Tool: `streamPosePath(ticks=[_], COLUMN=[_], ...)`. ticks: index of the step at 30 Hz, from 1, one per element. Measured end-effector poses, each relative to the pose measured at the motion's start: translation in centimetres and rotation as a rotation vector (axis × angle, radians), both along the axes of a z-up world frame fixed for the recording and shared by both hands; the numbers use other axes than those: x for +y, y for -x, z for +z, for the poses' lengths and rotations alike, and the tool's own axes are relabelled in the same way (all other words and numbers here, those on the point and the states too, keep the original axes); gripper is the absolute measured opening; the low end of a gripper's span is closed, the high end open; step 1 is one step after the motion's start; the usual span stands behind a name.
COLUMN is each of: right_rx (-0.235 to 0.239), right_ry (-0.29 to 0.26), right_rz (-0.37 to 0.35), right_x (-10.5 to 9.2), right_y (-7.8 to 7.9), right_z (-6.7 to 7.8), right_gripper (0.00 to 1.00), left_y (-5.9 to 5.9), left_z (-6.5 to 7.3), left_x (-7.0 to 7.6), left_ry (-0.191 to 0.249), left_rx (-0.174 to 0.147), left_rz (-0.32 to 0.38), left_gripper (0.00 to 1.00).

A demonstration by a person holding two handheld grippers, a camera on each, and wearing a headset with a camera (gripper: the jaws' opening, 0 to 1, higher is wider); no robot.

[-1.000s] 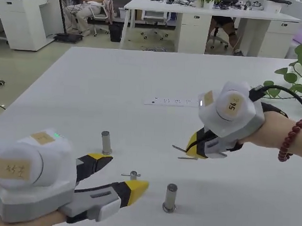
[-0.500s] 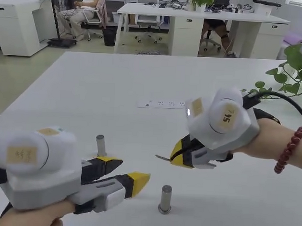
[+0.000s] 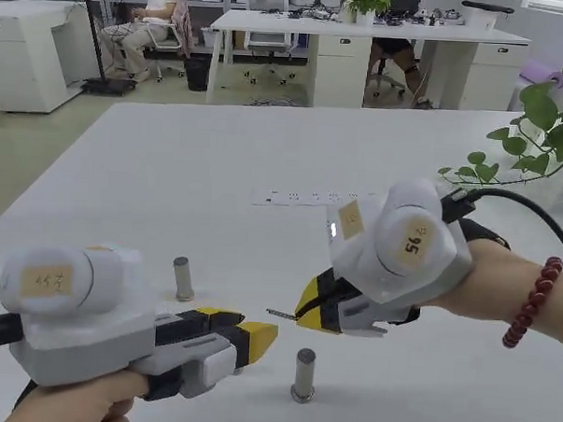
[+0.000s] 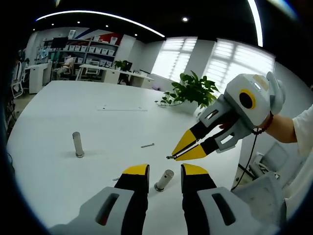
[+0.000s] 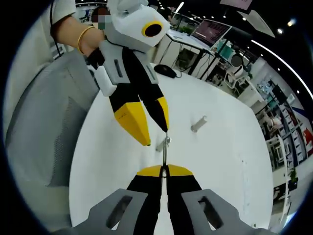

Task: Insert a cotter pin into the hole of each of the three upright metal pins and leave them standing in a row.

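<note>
Right gripper (image 3: 303,313) is clamped tight on a cotter pin (image 3: 282,315). The pin's long axis is roughly level, tip toward the left gripper (image 3: 258,327). Left jaws are parted and hold nothing. Target metal pin (image 3: 302,375) stands upright near the table's (image 3: 265,154) near edge, just ahead of the left tips and below the cotter tip. Left is nearer, likely steadies it. Second metal pin (image 3: 181,279) stands upright toward the left edge. Spare cotter pin (image 4: 147,145) lies flat mid-table.

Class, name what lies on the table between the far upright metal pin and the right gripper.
In the left gripper view, a small thin metal piece, likely a spare cotter pin, lies flat there, apart from the metal pin and right gripper.
</note>
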State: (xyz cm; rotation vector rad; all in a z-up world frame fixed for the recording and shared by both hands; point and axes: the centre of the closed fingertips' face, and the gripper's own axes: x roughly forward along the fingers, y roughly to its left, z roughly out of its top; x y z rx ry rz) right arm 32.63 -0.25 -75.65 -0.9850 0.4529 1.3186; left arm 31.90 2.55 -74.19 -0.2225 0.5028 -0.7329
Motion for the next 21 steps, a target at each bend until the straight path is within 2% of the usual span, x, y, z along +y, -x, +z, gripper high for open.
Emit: streamPosePath(ticks=[6, 9, 14, 18, 21], right_rx=[0.002, 0.001, 0.000, -0.003, -0.004], right_ry=[-0.011, -0.014, -0.020, -0.023, -0.025], right_rz=[0.009, 0.014, 0.021, 0.028, 0.032], right_x=[0.3, 0.5, 0.7, 0.9, 1.1], right_y=[0.5, 0.7, 0.9, 1.1, 1.2], right_z=[0.1, 0.1, 0.2, 0.3, 0.3], right_gripper=[0.04, 0.04, 0.04, 0.04, 0.04], left_y=[0.0, 0.0, 0.1, 0.1, 0.0], left_z=[0.2, 0.2, 0.1, 0.2, 0.1], left_x=[-0.7, -0.8, -0.9, -1.0, -1.0], left_ry=[0.063, 0.071, 0.095, 0.113, 0.106], left_rx=[0.036, 0.041, 0.067, 0.074, 0.068], left_rz=[0.000, 0.003, 0.006, 0.011, 0.010], left_gripper=[0.18, 0.15, 0.10, 0.08, 0.05])
